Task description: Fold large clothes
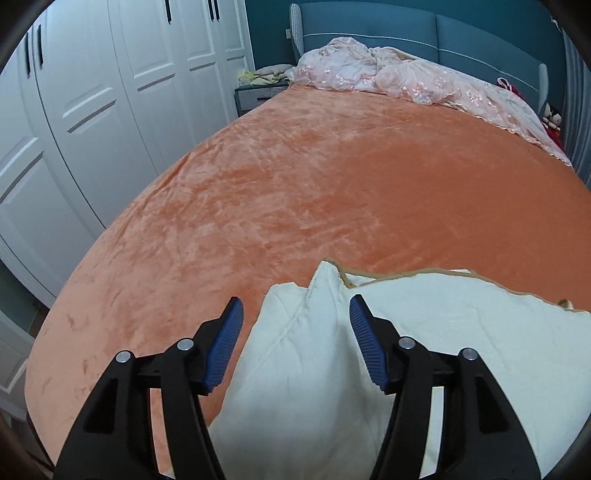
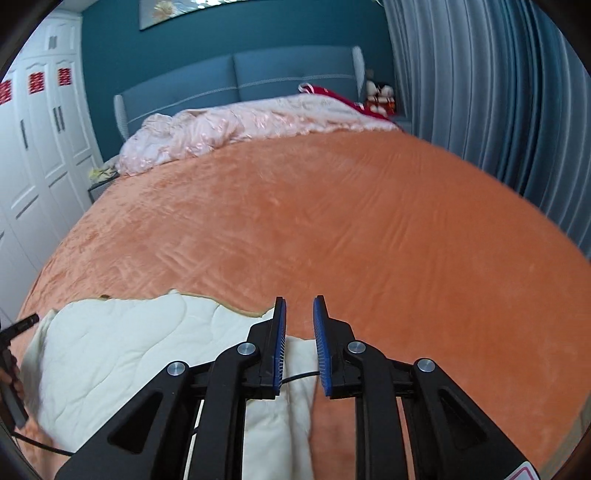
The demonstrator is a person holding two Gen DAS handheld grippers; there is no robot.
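Note:
A cream quilted garment with tan trim [image 1: 424, 317] lies folded at the near edge of the orange bed [image 1: 314, 184]. My left gripper [image 1: 295, 310] is open, its blue pads either side of a raised cream fold below them. In the right wrist view the garment [image 2: 140, 343] lies at lower left on the bed [image 2: 369, 229]. My right gripper [image 2: 299, 306] is open with a narrow gap, over the garment's right edge, holding nothing. The left gripper shows at the far left edge [image 2: 14, 332].
A crumpled pink quilt [image 1: 406, 81] lies along the blue headboard [image 1: 424, 33]. White wardrobe doors [image 1: 92, 92] stand left of the bed. A nightstand [image 1: 258, 92] sits by the head. Blue curtains [image 2: 498, 92] hang on the right, with plush toys [image 2: 380, 96] in the corner.

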